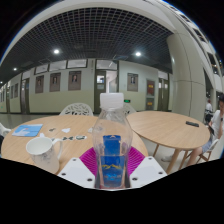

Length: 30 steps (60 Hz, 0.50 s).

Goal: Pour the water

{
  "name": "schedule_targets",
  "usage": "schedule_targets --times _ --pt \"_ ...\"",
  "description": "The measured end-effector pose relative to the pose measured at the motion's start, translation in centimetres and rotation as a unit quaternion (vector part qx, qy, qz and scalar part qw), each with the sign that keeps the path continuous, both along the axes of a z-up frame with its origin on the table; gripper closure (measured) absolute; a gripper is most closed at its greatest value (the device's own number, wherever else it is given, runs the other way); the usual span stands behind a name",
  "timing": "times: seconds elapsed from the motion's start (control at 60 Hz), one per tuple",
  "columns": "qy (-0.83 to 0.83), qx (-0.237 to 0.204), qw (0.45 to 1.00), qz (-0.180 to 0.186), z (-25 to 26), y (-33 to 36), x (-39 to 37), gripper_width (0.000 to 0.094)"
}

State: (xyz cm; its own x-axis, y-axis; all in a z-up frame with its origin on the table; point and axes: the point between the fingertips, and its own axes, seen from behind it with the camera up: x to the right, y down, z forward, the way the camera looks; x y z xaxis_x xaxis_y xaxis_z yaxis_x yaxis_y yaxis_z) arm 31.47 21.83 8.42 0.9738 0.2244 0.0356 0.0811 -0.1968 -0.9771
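A clear plastic water bottle (111,135) with a white cap and a blue label stands upright between my fingers. My gripper (111,163) is shut on the bottle, with the pink pads pressing on its lower body at both sides. The bottle is held above the near edge of a round wooden table (60,138). A white mug (42,152) stands on the table just left of the bottle, its handle towards the fingers.
A blue item (28,130) and small dark objects (70,132) lie on the left table. A second round table (170,128) stands to the right with a dark object (191,124) on it. A white chair (76,109) stands behind. A person (216,122) sits at far right.
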Motion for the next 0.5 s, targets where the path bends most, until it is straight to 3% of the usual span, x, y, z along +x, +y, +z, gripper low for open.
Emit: schedule_targets --times 0.067,0.167,0.25,0.267,0.4,0.5 --pt "0.009 -0.007 1.0 -0.004 -0.3 0.1 -0.2 0.0581" --pt "0.017 -0.019 1.0 -0.003 -0.3 0.2 -0.2 0.0434" --pt "0.013 -0.046 0.999 -0.003 -0.7 -0.8 -0.1 0.0098" --pt "0.015 -0.048 0.999 -0.003 -0.4 -1.0 0.0 0.0065" --pt "0.018 -0.066 0.998 -0.007 0.9 -5.7 0.7 0.0086" --pt "0.006 -0.061 0.998 0.015 2.4 -11.6 -0.1 0.0085"
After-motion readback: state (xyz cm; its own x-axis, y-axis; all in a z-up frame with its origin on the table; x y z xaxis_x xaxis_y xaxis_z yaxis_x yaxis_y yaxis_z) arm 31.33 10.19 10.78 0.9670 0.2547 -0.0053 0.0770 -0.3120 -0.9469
